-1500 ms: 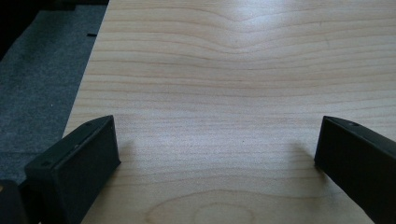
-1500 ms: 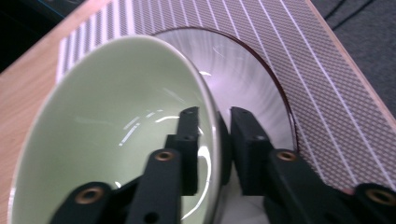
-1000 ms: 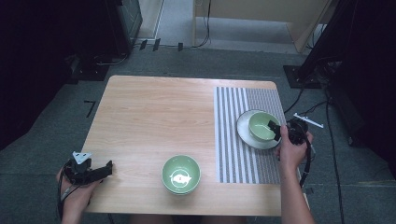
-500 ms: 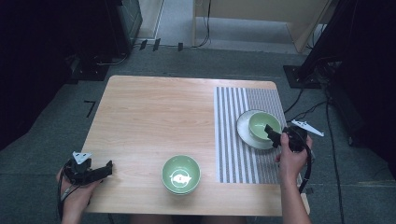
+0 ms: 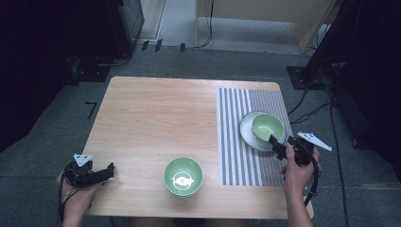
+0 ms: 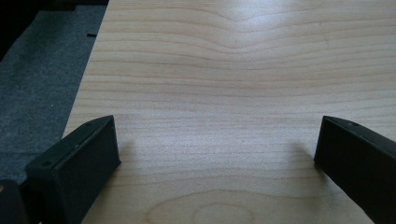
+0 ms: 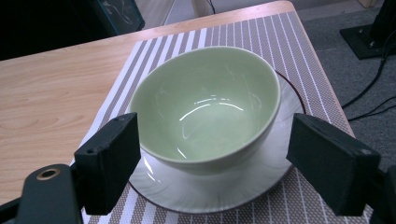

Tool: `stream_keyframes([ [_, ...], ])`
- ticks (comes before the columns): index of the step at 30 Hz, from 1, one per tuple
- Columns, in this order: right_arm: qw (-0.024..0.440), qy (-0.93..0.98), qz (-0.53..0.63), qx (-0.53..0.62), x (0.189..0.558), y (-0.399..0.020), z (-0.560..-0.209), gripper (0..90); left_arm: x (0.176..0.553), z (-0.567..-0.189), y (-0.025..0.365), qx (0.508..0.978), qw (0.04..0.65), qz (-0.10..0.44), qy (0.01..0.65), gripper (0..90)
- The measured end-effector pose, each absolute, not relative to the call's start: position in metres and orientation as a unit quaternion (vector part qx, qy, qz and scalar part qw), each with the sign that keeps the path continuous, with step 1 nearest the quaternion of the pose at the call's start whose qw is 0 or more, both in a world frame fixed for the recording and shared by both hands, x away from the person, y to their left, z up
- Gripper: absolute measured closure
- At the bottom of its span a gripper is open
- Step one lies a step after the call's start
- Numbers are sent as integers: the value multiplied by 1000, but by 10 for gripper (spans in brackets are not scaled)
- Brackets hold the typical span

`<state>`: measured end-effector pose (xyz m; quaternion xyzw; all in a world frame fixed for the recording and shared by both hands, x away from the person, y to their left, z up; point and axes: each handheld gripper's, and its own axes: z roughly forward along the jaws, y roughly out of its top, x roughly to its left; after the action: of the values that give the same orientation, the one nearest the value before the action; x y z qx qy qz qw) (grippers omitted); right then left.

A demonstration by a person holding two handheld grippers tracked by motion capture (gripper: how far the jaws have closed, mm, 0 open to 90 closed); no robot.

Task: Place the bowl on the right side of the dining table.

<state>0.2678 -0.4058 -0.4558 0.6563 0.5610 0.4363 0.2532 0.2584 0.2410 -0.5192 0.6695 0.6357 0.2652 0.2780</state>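
Closest to the person, at about 7 o'clock on the wooden bench [image 5: 156, 118], the left hand-held gripper [image 5: 109, 170] sits low over the wood. Its two black jaws stand wide apart in the left gripper view, with bare wood between them and nothing held.

A little farther in, at about 6 o'clock, a green bowl [image 5: 183, 177] stands alone on the bench. It has a small white mark inside. It is well apart from both grippers.

Over at 4 o'clock is the right hand-held gripper [image 5: 275, 144], held in the person's right hand [image 5: 297, 171]. Its jaws are spread wide and have just been opening a bit more. In the right gripper view the pale green bowl [image 7: 208, 105] sits between and just past the two jaws, but the pads do not press on it, so nothing is gripped.

That pale green bowl stands upright on a white plate [image 7: 219, 184], at about 3 o'clock. The plate lies on a striped mat [image 5: 236, 142] that covers the right part of the bench.

Farthest away, at 12 o'clock, the grey floor [image 5: 227, 61] runs beyond the bench, with black cables [image 5: 208, 28] on it.
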Motion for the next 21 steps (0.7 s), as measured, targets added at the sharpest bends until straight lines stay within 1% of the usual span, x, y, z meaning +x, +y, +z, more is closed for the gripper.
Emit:
stream_keyframes([
  [21, 256, 573, 427, 651, 238, -408, -461, 175, 258, -519, 241, 670, 278, 265, 635, 0],
])
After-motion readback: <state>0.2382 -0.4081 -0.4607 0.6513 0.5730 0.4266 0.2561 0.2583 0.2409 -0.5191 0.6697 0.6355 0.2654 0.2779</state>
